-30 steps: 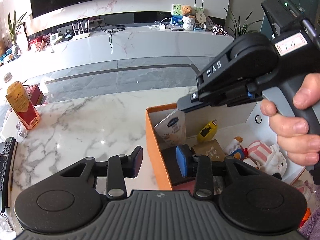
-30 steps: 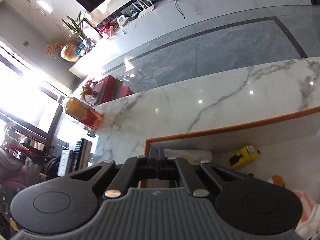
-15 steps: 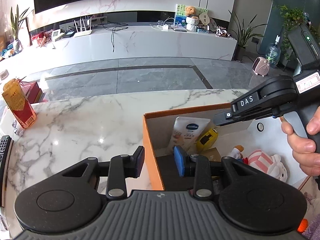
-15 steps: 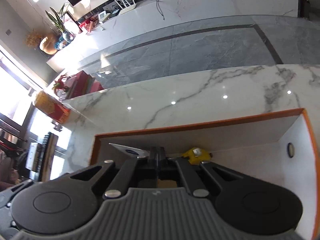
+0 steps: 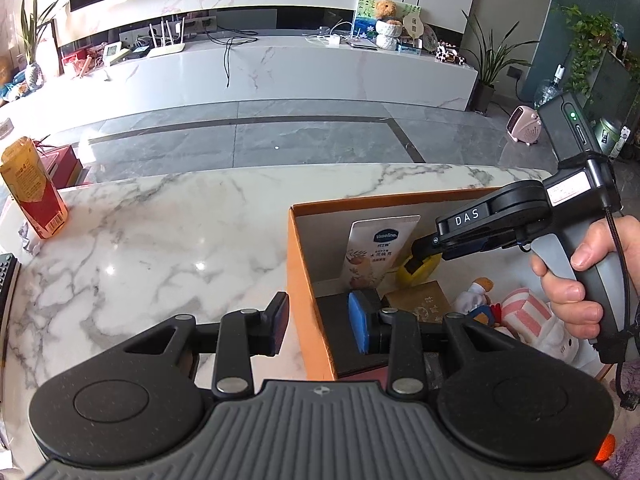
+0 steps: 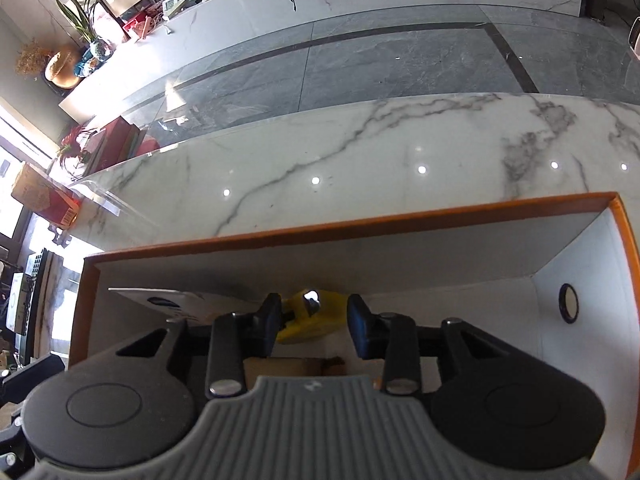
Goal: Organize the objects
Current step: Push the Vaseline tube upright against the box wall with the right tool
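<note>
Glossy white marble worktop (image 5: 160, 240), grey-veined. Near its right edge, orange cardboard box (image 6: 280, 236), inside it boxy yellow plastic gadget (image 6: 316, 316) between wide-open right tongs (image 6: 313, 330). Left tongs (image 5: 318, 324) open, straddling box wall.

A: The counter (image 5: 160, 232) looks like polished marble, glossy, with ceiling lights glinting off it.
B: The box (image 5: 306, 280) is matt card, orange outside, plain white within.
A: The yellow thing (image 6: 316, 316) reads as smooth plastic.
B: Each claw is matt black plastic; the left claw (image 5: 320, 320) has a blue pad (image 5: 358, 320), rubbery.
</note>
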Action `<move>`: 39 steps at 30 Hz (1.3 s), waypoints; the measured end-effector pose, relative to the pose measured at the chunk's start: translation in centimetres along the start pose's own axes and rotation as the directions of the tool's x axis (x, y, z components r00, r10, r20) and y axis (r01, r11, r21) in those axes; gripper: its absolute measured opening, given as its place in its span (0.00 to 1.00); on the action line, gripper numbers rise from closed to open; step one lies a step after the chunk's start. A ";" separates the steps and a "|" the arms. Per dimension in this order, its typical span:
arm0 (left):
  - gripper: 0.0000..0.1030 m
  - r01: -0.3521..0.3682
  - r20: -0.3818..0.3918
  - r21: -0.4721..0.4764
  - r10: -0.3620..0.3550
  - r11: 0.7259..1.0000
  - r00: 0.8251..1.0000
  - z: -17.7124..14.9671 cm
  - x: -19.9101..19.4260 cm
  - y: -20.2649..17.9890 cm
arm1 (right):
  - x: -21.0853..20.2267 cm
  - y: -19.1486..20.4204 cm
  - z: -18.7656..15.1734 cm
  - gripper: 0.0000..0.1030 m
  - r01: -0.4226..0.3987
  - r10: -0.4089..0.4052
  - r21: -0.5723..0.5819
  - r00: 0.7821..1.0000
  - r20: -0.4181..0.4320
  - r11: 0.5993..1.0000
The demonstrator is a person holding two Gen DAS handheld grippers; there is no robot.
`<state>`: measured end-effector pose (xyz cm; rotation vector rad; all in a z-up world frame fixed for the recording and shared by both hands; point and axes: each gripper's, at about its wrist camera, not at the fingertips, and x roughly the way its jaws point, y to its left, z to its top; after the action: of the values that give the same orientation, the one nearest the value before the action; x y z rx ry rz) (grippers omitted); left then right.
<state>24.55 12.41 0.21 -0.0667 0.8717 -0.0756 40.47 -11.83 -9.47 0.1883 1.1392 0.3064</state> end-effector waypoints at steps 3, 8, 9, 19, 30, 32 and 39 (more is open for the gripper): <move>0.37 0.001 -0.005 -0.006 -0.001 1.000 1.000 0.0 0.2 0.1 | 0.5 -0.1 0.2 0.34 -0.025 0.025 0.028 1.000 -0.007 0.999; 0.37 0.007 -0.013 -0.004 -0.007 1.000 1.000 -0.1 0.5 -0.3 | 1.1 -0.3 0.1 0.30 -0.113 0.124 0.150 0.990 -0.064 0.982; 0.37 0.008 -0.013 -0.004 -0.008 1.000 1.000 -0.1 0.5 -0.4 | 1.3 -0.2 -0.1 0.30 -0.120 0.133 0.171 0.989 -0.066 0.978; 0.37 0.003 -0.012 -0.007 -0.003 1.000 1.000 -0.1 -0.1 -0.5 | 1.5 0.1 -0.3 0.34 -0.098 0.111 0.213 0.993 -0.051 0.972; 0.37 0.001 0.043 -0.005 -0.001 1.000 0.999 -1.0 -4.3 -1.7 | -3.3 0.0 -1.4 0.35 -0.102 0.103 0.117 0.995 0.002 0.988; 0.37 0.016 0.066 -0.003 -0.016 1.000 0.998 -1.2 -5.7 -2.4 | -5.5 0.3 -2.3 0.36 -0.112 0.111 0.075 0.994 0.024 0.991; 0.37 0.118 0.121 0.069 -0.125 0.991 0.985 -3.2 -9.8 -7.1 | -13.5 -0.9 -7.1 0.38 -0.148 0.151 -0.037 0.983 0.102 0.988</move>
<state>15.50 6.19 6.29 -0.0657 0.7393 -0.2106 28.92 -17.23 -0.99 0.2620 1.0180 0.4416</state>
